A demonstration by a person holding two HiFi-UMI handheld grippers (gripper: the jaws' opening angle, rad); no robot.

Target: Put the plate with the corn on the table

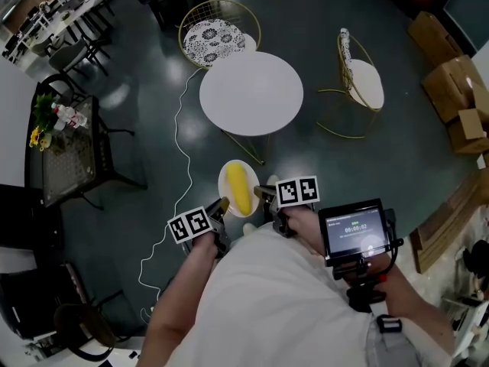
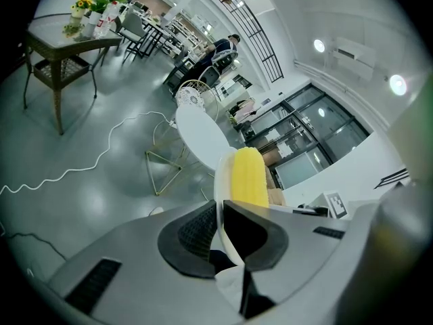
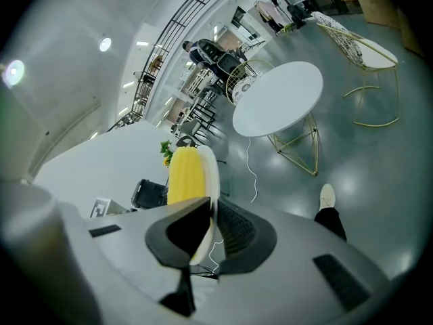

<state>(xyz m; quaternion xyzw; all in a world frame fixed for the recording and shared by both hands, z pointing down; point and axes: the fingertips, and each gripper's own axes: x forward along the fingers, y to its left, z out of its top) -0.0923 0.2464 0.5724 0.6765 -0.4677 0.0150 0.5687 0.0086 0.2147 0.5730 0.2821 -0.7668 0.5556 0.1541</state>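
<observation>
Currently mid-carry, nothing placed yet. White plate (image 1: 223, 183) with the corn cob (image 1: 239, 188) lying along it is in the air over the dark floor, just in front of the person's body. That is about 6 o'clock from the round white worktop (image 1: 250, 92) and clearly apart from it. Nothing sits on the worktop in the head view.

Left gripper (image 1: 221, 206) is clamped on the plate's rim at roughly its 7 o'clock edge. Its own view shows the rim edge-on, pinched between both pads, with the cob just beyond them. Right gripper (image 1: 264, 194) is clamped on the opposite rim, around 4 o'clock, and its view shows the same: rim sandwiched between the pads. So it's a two-point hold. Plate looks about level from above, cob roughly centred. Can't tell whether the cob touches either gripper.

Done, judging by the hold: pickup and grip. Left: close the gap toward 12 o'clock, get the plate over the worktop, lower it flat, release both sides.

Patterned-seat chair (image 1: 218, 33) is at the worktop's 11 o'clock and the gold wire chair (image 1: 359, 82) at its 3 o'clock, so the near side has no obstruction. Watch item: the cob looks loose, so a tilt could roll it.
</observation>
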